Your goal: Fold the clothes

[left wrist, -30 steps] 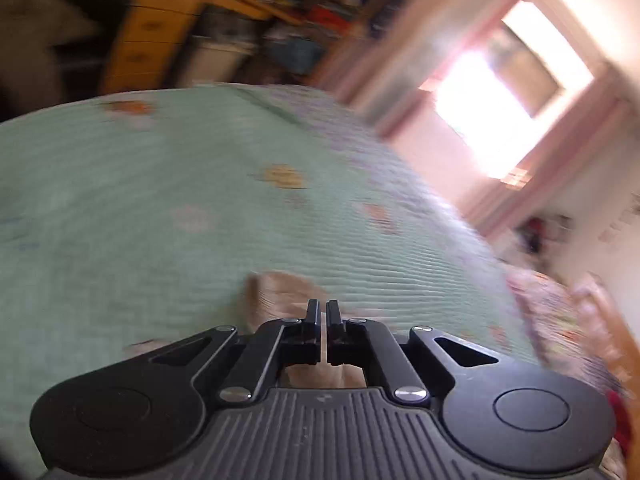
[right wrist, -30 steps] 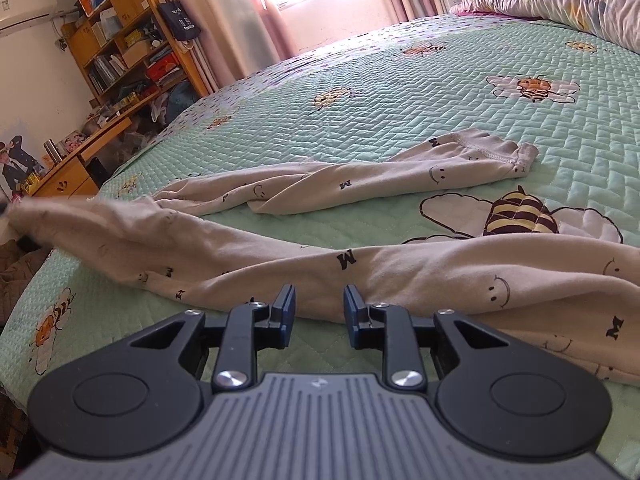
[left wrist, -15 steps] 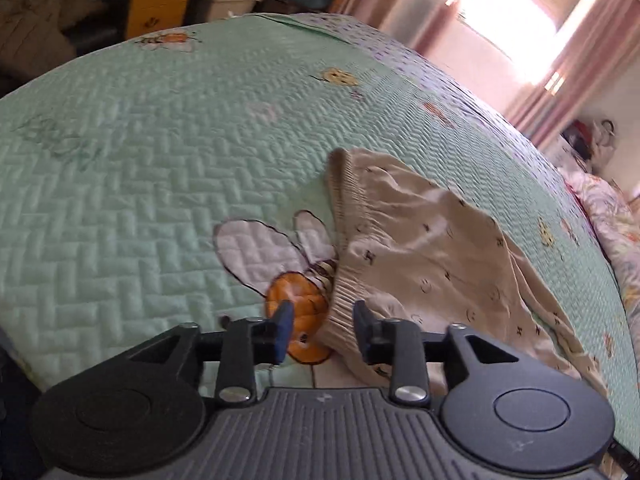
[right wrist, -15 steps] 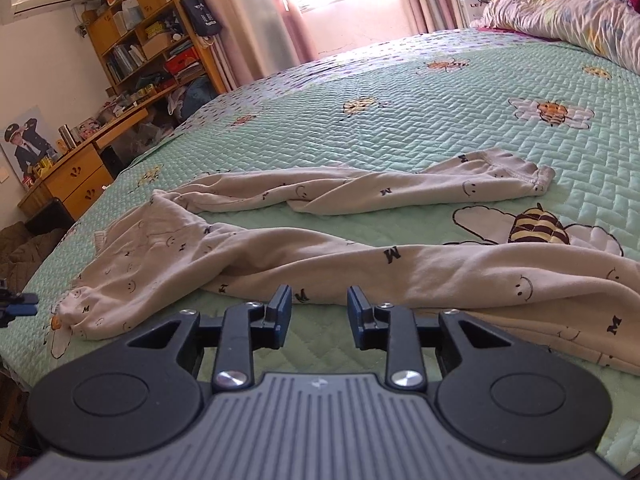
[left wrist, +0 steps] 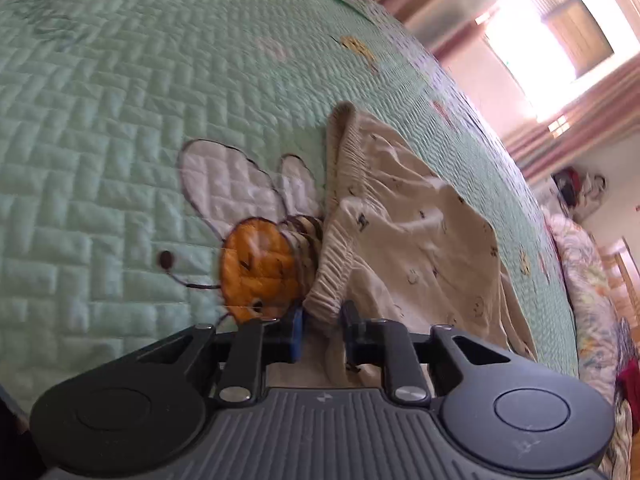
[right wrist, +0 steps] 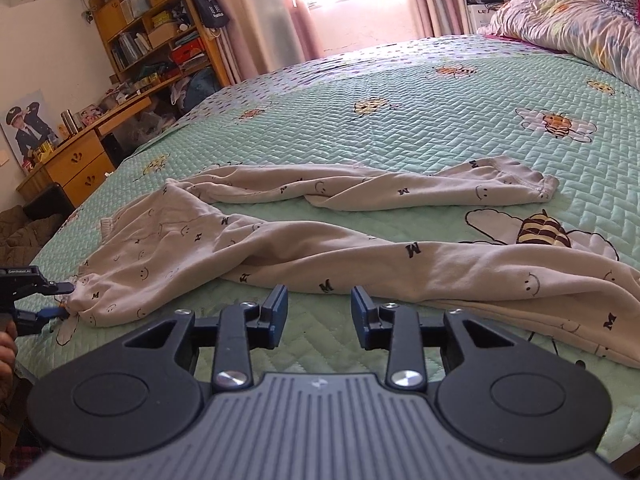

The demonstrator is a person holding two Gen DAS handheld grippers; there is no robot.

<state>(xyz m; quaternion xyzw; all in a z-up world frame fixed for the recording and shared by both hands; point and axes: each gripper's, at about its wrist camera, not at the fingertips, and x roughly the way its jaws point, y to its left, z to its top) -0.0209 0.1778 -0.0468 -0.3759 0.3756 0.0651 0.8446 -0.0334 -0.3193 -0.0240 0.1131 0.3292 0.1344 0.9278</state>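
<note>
the fingers of the left gripper (left wrist: 322,330) stand only a little apart and have just been closing, with the gathered elastic waistband (left wrist: 334,280) of the beige trousers (left wrist: 408,248) lying between them; whether the pads already press on the cloth cannot be told from the left wrist view. in the right wrist view the same gripper (right wrist: 60,300) shows at the left edge, its blue-tipped fingers on either side of the waistband corner, with part of a hand (right wrist: 6,354) behind it.

the fingers of the right gripper (right wrist: 319,312) stand clearly apart and have just been opening a little further; nothing is between them. they hover over bare quilt just in front of the nearer trouser leg (right wrist: 440,264), not touching it.

the trousers, printed with small smiley faces and letters, lie spread on the green quilted bedspread (right wrist: 420,128) with its bee pattern. the waist end is at the left near the bed's edge, beside an orange bee (left wrist: 260,268) stitched into the quilt. the two legs run off to the right, apart from each other, the farther leg (right wrist: 400,188) ending in a cuff (right wrist: 540,186) next to a striped bee (right wrist: 540,232).

a wooden bookshelf (right wrist: 152,36) by the wall holds books and boxes, too small to name singly.
</note>
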